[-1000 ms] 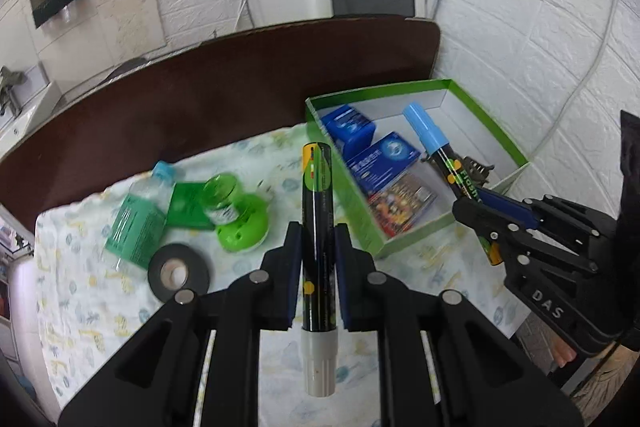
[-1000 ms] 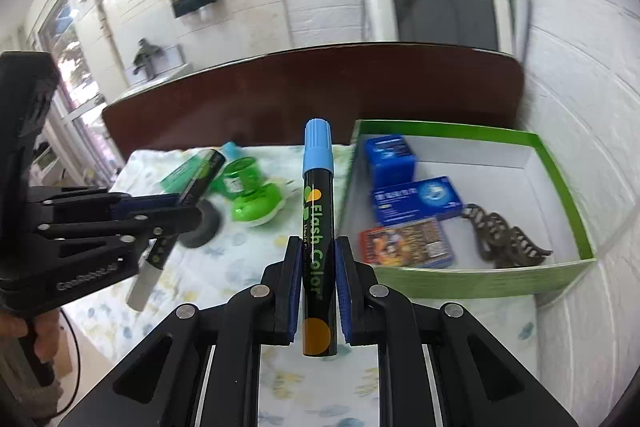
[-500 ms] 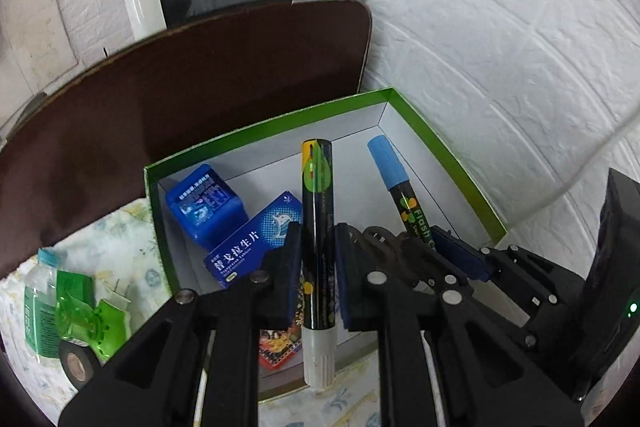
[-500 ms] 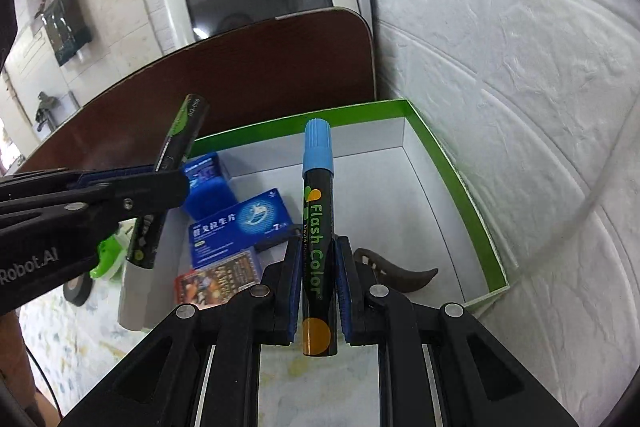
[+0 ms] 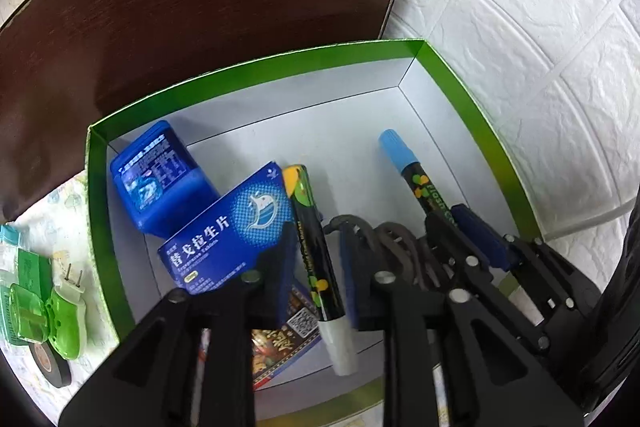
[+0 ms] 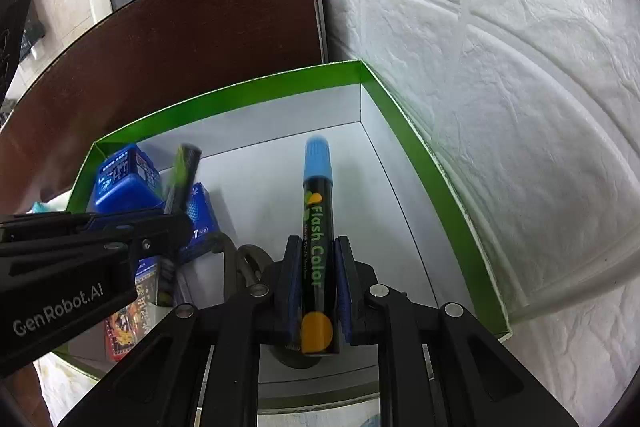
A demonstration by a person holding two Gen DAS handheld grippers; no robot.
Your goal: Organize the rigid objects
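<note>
your left gripper [image 5: 316,267] jaws gape around the loose green marker [image 5: 314,247]; right gripper [image 6: 318,279] jaws clench the blue marker [image 6: 318,211]; hair clip [image 5: 384,239] at 3 o'clock of the green marker, blue boxes [image 5: 224,227] at 9.

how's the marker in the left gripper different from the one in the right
The left marker has a white end poking out at the near end and an orange-tipped far end; the right marker has a blue cap. The left gripper has opened, so its marker sits loose and tilted between the fingers, while the right gripper clamps its marker straight. Both have black barrels with green print and are over the green box.
</note>
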